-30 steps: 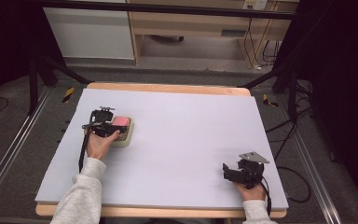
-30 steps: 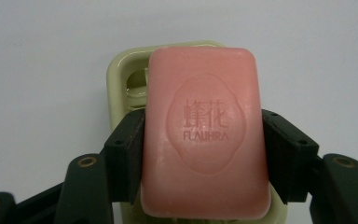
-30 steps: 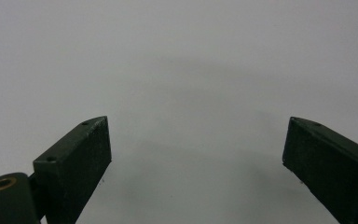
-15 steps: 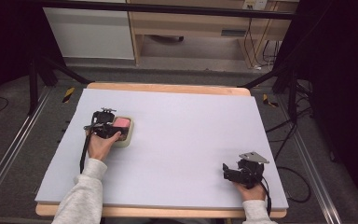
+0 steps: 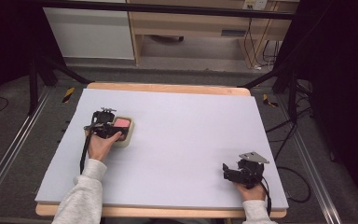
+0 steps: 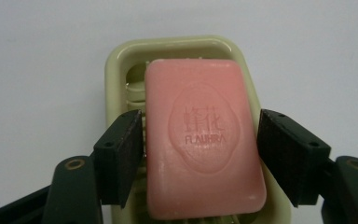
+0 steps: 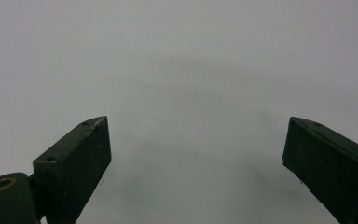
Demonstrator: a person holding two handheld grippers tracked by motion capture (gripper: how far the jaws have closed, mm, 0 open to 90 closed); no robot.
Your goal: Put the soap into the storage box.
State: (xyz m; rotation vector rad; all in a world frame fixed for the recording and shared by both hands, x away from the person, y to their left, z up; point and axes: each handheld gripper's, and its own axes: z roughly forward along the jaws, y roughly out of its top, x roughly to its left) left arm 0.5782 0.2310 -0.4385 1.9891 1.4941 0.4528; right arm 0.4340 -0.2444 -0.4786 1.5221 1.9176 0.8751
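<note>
On a pale table [image 5: 182, 140], the left gripper [image 6: 200, 149] has just opened partway, its jaws flanking a pink soap [image 6: 203, 140] resting in its dish [image 6: 121, 60], apparently released; the right gripper [image 7: 196, 154] gapes empty.

A pale lavender mat [image 5: 191, 140] covers a wooden table [image 5: 168, 88], whose bare edge shows along the 12 o'clock side. Beyond it, at 12 o'clock, stands a wooden shelf unit [image 5: 191, 28], with a white panel [image 5: 91, 32] at 11 o'clock. Metal rails [image 5: 9, 149] run along the grey floor at 9 o'clock and at 3 o'clock, where black cables [image 5: 284, 135] trail. Yellow-and-black tape [image 5: 68, 94] marks the floor at 10 o'clock.
</note>
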